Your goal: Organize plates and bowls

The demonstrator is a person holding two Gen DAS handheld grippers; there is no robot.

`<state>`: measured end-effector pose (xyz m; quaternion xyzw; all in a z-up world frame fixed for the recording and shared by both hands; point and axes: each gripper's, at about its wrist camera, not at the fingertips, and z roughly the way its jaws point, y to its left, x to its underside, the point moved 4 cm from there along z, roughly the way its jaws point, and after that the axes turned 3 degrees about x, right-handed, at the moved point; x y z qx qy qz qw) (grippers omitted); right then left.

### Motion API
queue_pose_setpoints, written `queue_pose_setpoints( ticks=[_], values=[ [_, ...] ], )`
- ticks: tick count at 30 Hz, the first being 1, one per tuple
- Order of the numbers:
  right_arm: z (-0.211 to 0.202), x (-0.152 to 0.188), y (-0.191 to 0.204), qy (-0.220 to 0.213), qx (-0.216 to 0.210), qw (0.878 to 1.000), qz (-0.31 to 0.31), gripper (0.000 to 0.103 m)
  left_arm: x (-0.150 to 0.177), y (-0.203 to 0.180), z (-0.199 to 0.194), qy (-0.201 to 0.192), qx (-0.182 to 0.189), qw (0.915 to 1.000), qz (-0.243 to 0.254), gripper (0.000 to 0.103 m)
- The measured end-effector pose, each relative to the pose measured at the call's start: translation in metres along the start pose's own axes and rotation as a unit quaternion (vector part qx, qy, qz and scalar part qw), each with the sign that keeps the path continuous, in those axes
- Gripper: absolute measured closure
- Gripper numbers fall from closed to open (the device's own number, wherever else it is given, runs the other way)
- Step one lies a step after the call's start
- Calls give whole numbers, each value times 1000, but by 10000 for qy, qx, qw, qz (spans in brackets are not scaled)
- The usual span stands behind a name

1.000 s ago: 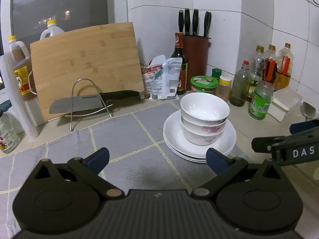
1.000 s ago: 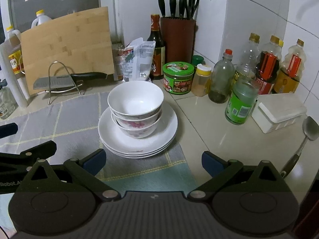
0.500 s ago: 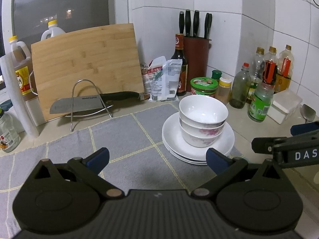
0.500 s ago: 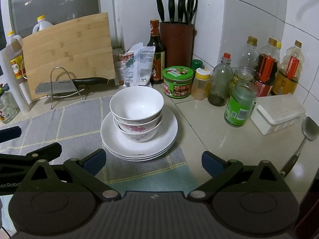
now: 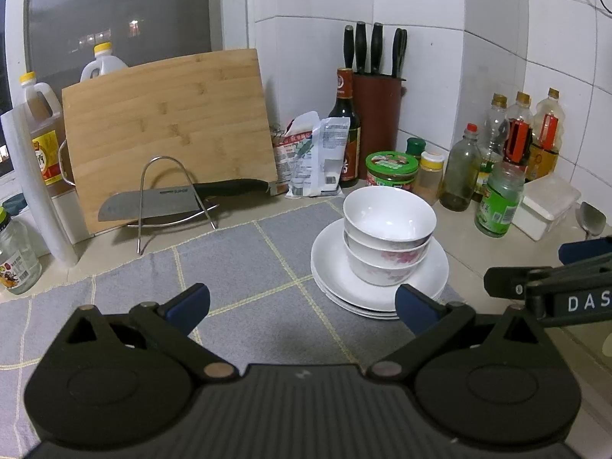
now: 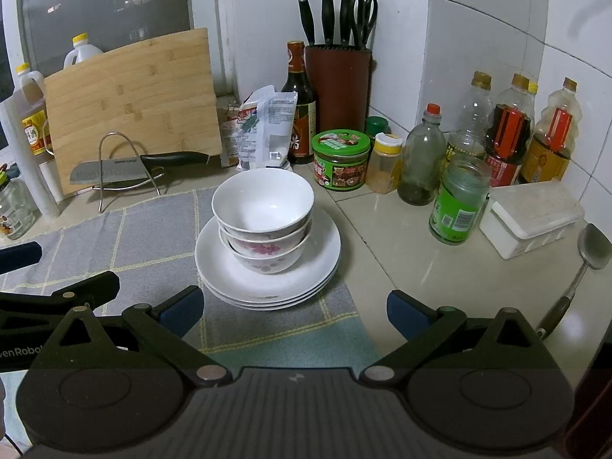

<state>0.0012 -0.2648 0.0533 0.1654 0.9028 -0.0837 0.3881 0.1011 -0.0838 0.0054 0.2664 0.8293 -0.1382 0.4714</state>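
Both sets of jaws wide and empty — left gripper (image 5: pixel 302 308), right gripper (image 6: pixel 292 311) — near the bowls (image 6: pixel 264 214) stacked on plates (image 6: pixel 325 252).

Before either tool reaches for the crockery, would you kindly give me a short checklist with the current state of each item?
1. Left tool open and holding nothing: ok.
2. Right tool open and holding nothing: ok.
3. Bowls nested upright on the plates: ok.
4. Top bowl has nothing inside: ok.
5. Plates lie fully on the grey mat: not ok, their right edge overhangs onto the counter.
6. Number of bowls: cannot tell, two or three rims show.
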Motion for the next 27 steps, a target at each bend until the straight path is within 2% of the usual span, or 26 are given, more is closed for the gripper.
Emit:
queue_pose_setpoints(
  ticks=[27],
  values=[
    [-1, -6, -3, -13, 52, 10000, -51, 0, -4, -4, 2, 25, -3, 10000, 19, 1]
  ],
)
